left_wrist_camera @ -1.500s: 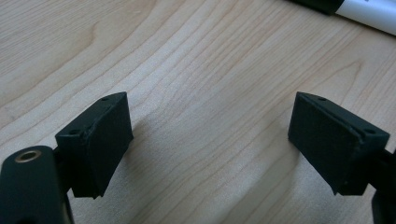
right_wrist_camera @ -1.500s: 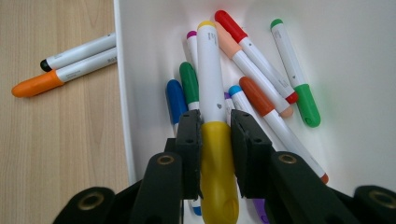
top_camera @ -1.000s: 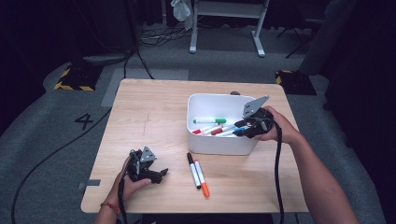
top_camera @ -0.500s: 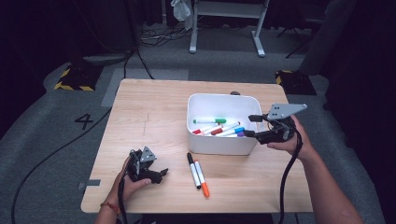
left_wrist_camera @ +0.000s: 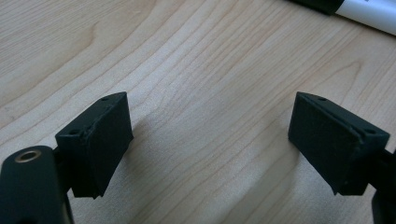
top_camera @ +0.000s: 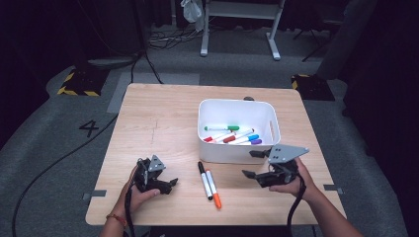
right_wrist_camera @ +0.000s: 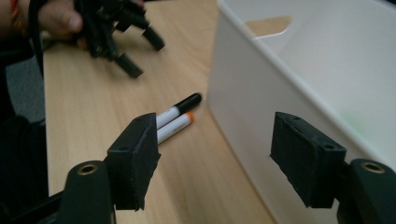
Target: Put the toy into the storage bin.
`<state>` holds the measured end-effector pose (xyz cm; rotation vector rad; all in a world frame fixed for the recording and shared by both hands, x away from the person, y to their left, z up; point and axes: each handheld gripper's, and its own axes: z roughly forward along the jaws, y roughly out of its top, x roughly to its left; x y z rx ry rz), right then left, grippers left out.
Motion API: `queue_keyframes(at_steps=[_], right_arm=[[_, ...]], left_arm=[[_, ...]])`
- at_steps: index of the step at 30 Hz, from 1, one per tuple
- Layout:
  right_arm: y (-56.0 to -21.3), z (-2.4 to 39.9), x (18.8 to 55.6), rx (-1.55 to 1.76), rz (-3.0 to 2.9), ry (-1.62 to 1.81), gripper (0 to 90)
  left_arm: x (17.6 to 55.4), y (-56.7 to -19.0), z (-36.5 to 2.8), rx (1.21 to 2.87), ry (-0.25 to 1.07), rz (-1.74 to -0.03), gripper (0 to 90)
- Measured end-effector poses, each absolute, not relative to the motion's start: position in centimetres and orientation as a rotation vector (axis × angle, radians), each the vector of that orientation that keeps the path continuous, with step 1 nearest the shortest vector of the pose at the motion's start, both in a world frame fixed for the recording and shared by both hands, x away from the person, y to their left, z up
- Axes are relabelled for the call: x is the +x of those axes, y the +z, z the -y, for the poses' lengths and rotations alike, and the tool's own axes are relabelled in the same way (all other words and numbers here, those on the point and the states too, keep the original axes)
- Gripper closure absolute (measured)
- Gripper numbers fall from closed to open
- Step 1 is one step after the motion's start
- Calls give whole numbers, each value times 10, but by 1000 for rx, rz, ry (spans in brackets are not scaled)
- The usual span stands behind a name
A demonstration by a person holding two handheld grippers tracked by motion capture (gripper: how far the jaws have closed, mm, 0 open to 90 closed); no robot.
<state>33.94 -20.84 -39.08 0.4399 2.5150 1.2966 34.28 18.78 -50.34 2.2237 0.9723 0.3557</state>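
Though slightly blurred, two white markers (top_camera: 209,179), capped black and orange, side by side; both grippers' jaws apart, empty.

We only catch a sliver of a marker (left_wrist_camera: 362,8) at the upper right of the left gripper view, cut off; probably the black-capped one.

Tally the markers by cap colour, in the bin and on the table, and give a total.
In the white bin:
Green marker: 1
Red markers: 2, as far as the high view lets me tell
Blue marker: 1
Purple marker: 1
On the table:
Black marker: 1
Orange marker: 1
Total: 7
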Motion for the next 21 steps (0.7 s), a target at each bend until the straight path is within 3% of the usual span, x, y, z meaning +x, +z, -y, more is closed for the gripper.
queue_keyframes(at_steps=[10, 21], right_arm=[[-451, 167, 321, 355, -2698, 1183, 339], [-475, 140, 314, 406, -2745, 1176, 338]], left_arm=[[343, -503, -188, 2224, 356, -972, 136], [343, -503, -188, 2224, 356, -972, 137]])
